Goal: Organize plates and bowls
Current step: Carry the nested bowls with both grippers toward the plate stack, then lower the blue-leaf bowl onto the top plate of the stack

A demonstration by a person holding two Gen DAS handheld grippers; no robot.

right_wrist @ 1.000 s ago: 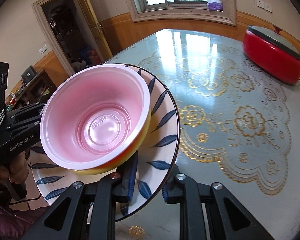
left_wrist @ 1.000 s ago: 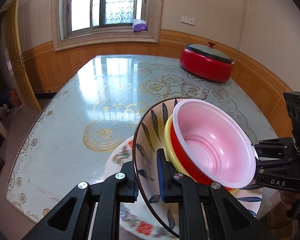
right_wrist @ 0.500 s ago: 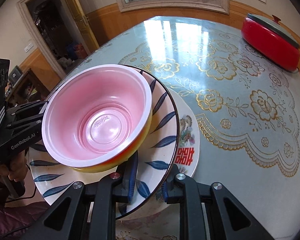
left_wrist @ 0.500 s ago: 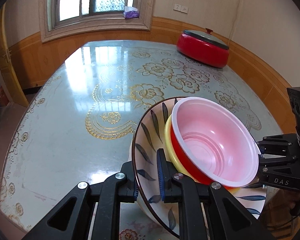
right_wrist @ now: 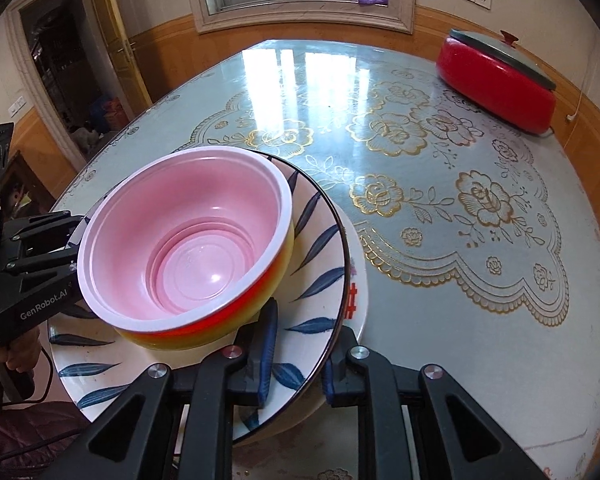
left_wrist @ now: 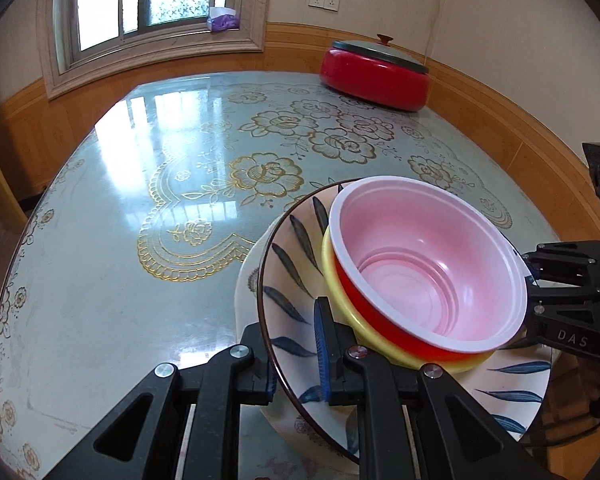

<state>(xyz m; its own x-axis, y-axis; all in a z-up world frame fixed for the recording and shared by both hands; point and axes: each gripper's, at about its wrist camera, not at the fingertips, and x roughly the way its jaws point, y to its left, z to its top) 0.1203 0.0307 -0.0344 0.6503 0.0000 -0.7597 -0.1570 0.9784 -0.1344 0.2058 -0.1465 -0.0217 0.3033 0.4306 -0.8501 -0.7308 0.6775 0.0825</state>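
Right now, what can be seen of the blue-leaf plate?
The blue-leaf plate is white, glossy like ceramic, with dark blue leaf strokes and a thin dark rim. It is tilted. The left tool and right tool each clamp its rim from opposite sides. It carries stacked bowls, red over yellow, pink inside, and sits over a patterned white plate on the table.

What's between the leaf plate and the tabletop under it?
A white plate with red markings lies under the blue-leaf plate, on the table. Clearest in the right wrist view; contact between the plates can't be told.
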